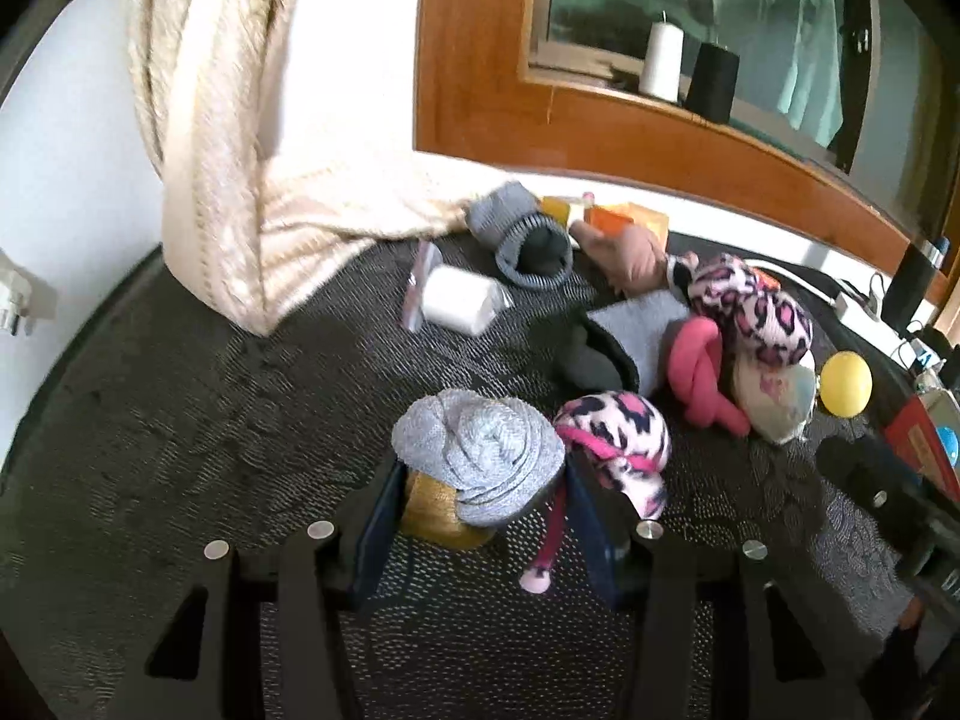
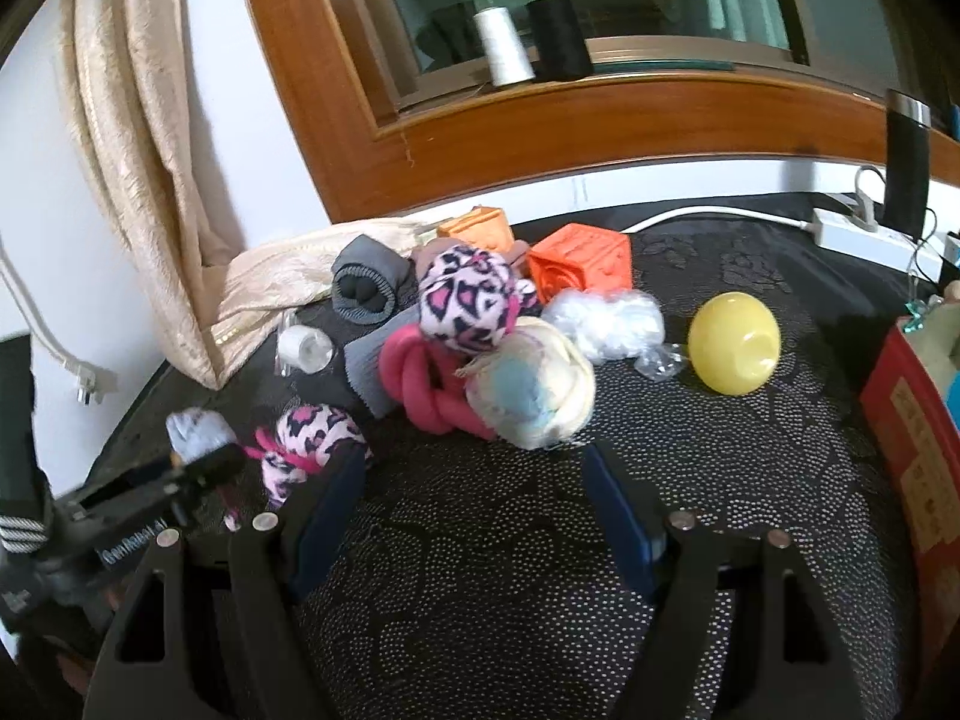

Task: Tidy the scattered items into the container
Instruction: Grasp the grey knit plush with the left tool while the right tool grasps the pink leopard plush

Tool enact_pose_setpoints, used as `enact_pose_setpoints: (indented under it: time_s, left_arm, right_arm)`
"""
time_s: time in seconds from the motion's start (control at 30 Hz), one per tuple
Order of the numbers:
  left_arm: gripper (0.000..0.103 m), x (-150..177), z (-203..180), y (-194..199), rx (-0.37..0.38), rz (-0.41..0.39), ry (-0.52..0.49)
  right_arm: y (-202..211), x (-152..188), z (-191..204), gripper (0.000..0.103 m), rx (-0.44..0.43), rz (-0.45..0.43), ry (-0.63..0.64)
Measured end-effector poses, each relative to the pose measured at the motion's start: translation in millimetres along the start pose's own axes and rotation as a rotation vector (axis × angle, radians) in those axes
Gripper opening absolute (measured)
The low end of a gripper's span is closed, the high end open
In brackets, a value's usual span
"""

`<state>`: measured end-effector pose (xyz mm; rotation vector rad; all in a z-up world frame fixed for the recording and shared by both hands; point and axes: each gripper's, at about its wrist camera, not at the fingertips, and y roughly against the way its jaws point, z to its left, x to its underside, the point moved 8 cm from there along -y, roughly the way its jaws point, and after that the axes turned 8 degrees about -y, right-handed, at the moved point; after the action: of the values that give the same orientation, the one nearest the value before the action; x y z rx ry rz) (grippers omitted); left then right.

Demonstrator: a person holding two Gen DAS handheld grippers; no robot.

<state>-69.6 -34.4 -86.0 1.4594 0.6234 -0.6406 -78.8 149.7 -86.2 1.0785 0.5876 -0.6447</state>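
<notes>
Dark patterned tablecloth [image 2: 480, 540] under everything. Nearest, left gripper [image 1: 480, 492] clamped on grey rolled sock bundle [image 1: 480, 456], soft and knitted, leopard sock [image 1: 618, 444] just beside. Right gripper [image 2: 474, 480] empty, jaws apart. Farther back, pink knotted sock [image 2: 432, 384], smooth yellow ball [image 2: 733, 343], orange cube [image 2: 582, 264]. Pick-up step, probably; next, carrying toward red box [image 2: 912, 438], likely the container.

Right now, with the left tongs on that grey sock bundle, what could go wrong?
1. The left tongs grip the grey sock bundle low, with most of it bulging above the fingers, so it may slip out or unroll.
2. The leopard-print sock lies against the right finger and its pink strand trails between the fingers; it could get dragged along.
3. The yellow ball sits loose near the pile and might roll if bumped.
</notes>
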Motion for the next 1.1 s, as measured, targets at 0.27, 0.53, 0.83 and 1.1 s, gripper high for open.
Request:
enact_pose_setpoints:
  time_s: [0.27,0.53,0.83,1.1]
  left_arm:
    - [0.055,-8,28,13,0.051,-0.021,0.108]
    - [0.055,-9,35,19,0.118,-0.012,0.157]
    - [0.055,-11,46,20,0.104,-0.019,0.189]
    - [0.055,-11,82,21,0.067,-0.027,0.289]
  right_arm:
    - [-3,5,19,0.078,-0.038,0.062,0.002]
    - [-9,16,75,0.078,-0.102,0.105,0.153]
    - [-36,45,123,0.078,-0.110,0.182,0.342]
    - [-81,59,122,0.050,-0.091,0.319,0.289]
